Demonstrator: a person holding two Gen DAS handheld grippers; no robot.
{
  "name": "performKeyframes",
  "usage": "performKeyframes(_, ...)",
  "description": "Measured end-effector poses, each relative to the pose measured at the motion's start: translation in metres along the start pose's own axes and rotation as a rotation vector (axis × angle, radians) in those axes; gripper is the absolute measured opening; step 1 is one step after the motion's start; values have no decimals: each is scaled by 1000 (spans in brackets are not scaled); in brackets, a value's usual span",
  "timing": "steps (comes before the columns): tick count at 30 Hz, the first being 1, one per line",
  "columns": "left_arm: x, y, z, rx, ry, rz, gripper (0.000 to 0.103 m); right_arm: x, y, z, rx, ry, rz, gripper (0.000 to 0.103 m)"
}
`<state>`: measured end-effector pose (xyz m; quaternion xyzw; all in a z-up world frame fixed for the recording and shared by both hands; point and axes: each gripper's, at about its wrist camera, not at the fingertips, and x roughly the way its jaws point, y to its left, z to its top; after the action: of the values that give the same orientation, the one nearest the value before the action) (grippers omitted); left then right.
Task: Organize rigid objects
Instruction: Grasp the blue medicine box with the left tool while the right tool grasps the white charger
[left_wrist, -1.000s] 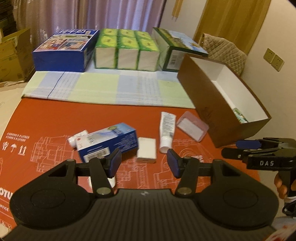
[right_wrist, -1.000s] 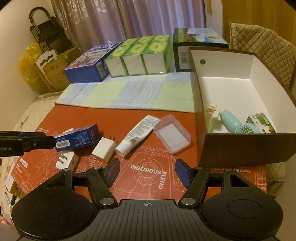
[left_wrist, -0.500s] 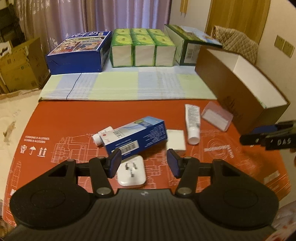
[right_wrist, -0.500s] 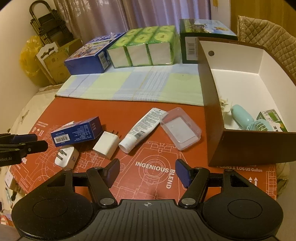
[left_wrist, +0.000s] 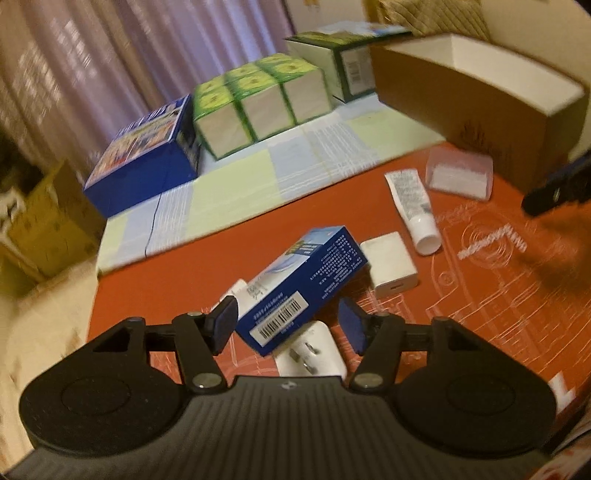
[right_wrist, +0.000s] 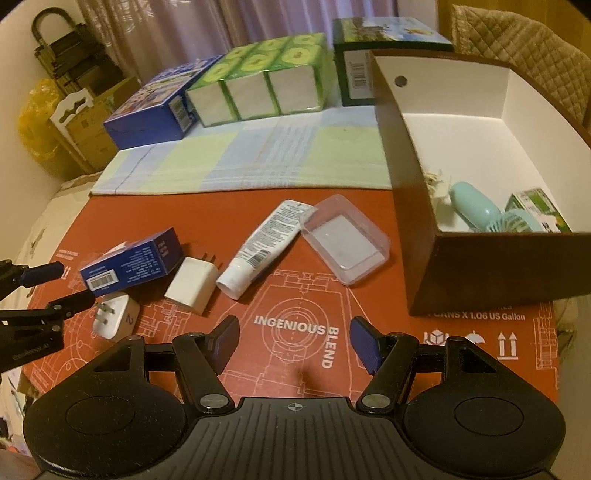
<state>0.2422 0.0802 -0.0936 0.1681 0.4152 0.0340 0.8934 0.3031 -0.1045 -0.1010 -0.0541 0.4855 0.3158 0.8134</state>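
A small blue box lies on the orange mat, one end between the open jaws of my left gripper; the pads stand apart from it. A white plug lies under the box's near end. A white charger cube, a white tube and a clear plastic case lie further right. My right gripper is open and empty above the mat.
A brown box with white inside stands at the right and holds a mint fan and a green packet. A checked cloth and a row of boxes lie behind.
My left gripper has moved forward and tilted, so the blue box's end now sits between its open jaws. The right gripper has shifted slightly closer to the mat.
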Motion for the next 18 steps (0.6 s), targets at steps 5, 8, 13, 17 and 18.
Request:
performKeyframes(5, 21, -18, 2, 187, 7, 45, 57, -1, -13, -3, 58, 5, -28, 63)
performKeyframes(8, 33, -25, 2, 264, 16, 41, 59, -3, -20, -6, 93, 6, -43, 63)
performKeyframes(13, 54, -34, 0, 367, 54, 48, 59, -5, -31, -11, 145, 8, -68, 63)
performKeyframes(17, 64, -37, -1, 413, 60, 52, 55, -5, -35, -13, 174, 14, -81, 63)
performKeyframes(18, 64, -37, -1, 418, 56, 57, 48, -4, -35, -13, 178, 16, -83, 63)
